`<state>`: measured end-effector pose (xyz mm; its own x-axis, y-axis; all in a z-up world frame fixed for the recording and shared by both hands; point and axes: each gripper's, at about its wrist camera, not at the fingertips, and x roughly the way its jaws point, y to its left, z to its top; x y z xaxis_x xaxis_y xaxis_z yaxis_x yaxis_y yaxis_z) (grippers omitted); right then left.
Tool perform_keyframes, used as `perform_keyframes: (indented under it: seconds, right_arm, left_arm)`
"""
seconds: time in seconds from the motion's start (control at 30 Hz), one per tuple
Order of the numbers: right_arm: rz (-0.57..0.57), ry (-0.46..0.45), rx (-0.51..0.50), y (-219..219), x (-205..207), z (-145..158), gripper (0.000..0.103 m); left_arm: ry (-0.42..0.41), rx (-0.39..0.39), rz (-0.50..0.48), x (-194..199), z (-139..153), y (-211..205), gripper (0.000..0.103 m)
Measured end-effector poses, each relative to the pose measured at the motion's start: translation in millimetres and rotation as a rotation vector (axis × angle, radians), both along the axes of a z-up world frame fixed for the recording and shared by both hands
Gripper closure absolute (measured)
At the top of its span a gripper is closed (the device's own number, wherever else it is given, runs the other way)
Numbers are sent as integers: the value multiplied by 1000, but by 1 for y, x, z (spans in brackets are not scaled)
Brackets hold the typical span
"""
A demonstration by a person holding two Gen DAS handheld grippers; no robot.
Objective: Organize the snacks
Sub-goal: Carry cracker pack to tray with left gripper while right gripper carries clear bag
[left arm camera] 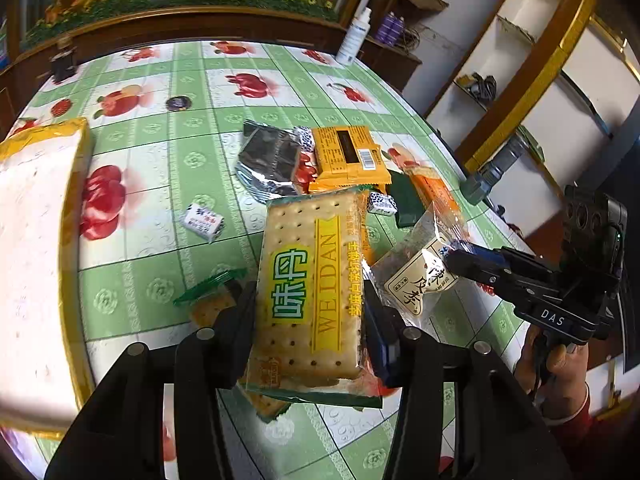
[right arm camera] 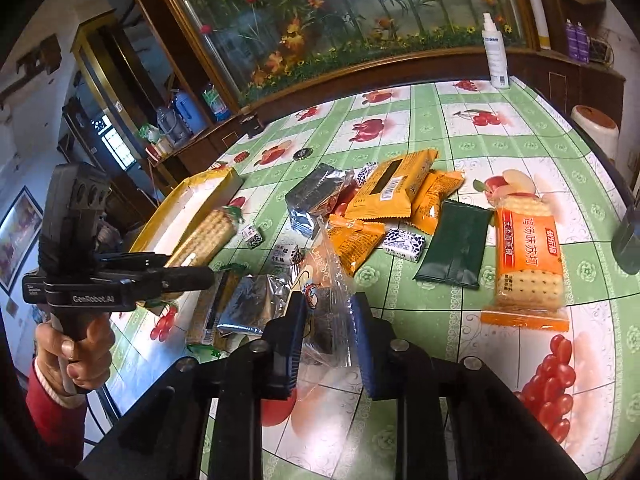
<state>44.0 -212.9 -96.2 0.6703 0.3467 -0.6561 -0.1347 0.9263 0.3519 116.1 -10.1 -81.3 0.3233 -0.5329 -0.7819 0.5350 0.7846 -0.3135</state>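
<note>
The desk, covered in a green checked cloth printed with fruit, carries everything here. Largest on it is the white tray with a yellow rim, lying at the desk's left side, well left of the snack pile. Next in size is the WEIDAN cracker packet, held above the cloth to the right of the tray; the left hand-held gripper pinches it by its long edges, one finger on each side. To the right of that packet, the right hand-held gripper pinches a clear-wrapped dark snack with a white Chinese-character label, its fingers closed on the wrapper's sides. Right of the pile lies an orange-wrapped soda cracker packet, flat on the cloth, with a dark green sachet just beside it on the side nearer the tray. In the middle of the pile an orange packet with a barcode overlaps a silver foil packet. Smallest are the blue-and-white wrapped candies, one lying alone between the tray and the pile. At the desk's far edge stands a white spray bottle.
</note>
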Motion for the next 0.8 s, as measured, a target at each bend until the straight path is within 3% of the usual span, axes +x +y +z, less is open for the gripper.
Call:
perform_keyframes:
  seconds: [0.2, 0.23, 0.27, 0.4, 0.8]
  right_arm:
    - [25, -57, 27, 13, -9, 16, 89]
    - [32, -68, 25, 16, -10, 20, 99]
    - [41, -71, 22, 19, -9, 23, 102]
    - [70, -85, -29, 39, -6, 31, 102]
    - [112, -143, -21, 62, -5, 55, 102]
  left_arm:
    - [1, -40, 85, -12, 6, 28, 57]
    - [0, -48, 98, -13, 8, 33, 57]
    - [-2, -51, 109, -17, 8, 38, 57]
    - [-9, -61, 145, -21, 12, 54, 57]
    - [-70, -78, 230, -36, 26, 87, 57]
